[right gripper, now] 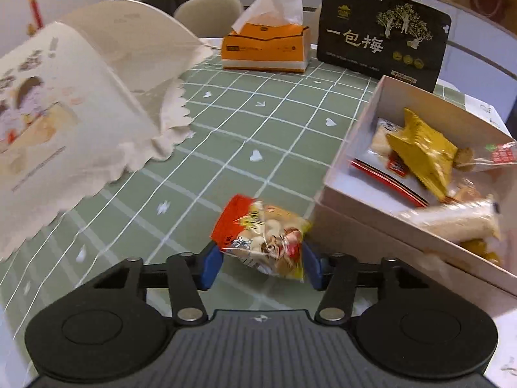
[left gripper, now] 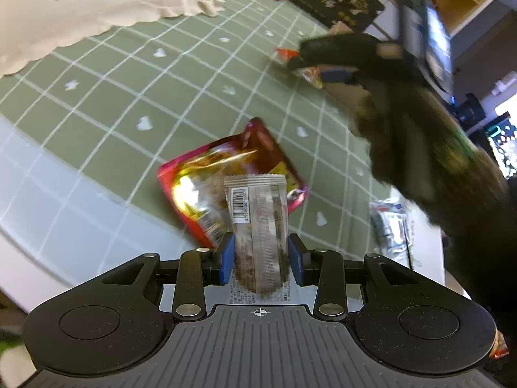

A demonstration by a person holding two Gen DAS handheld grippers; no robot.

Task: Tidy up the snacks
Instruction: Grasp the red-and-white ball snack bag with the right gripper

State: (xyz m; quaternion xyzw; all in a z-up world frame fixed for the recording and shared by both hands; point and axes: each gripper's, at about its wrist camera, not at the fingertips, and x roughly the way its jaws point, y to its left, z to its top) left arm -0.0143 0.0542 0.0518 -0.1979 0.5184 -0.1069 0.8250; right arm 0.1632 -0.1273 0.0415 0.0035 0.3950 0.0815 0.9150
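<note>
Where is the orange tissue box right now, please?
In the right wrist view, the orange tissue box stands at the table's far edge, just left of the black plum packet.

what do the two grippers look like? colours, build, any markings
Both match: left gripper and right gripper have blue pads on black linkage arms with silver pivot pins, two round black discs either side, and a ribbed grey centre plate bearing a small white mark. No cables visible. A dark sleeve shows, blurred.

Two tongs [left gripper: 261, 255], one box [right gripper: 362, 142].
</note>
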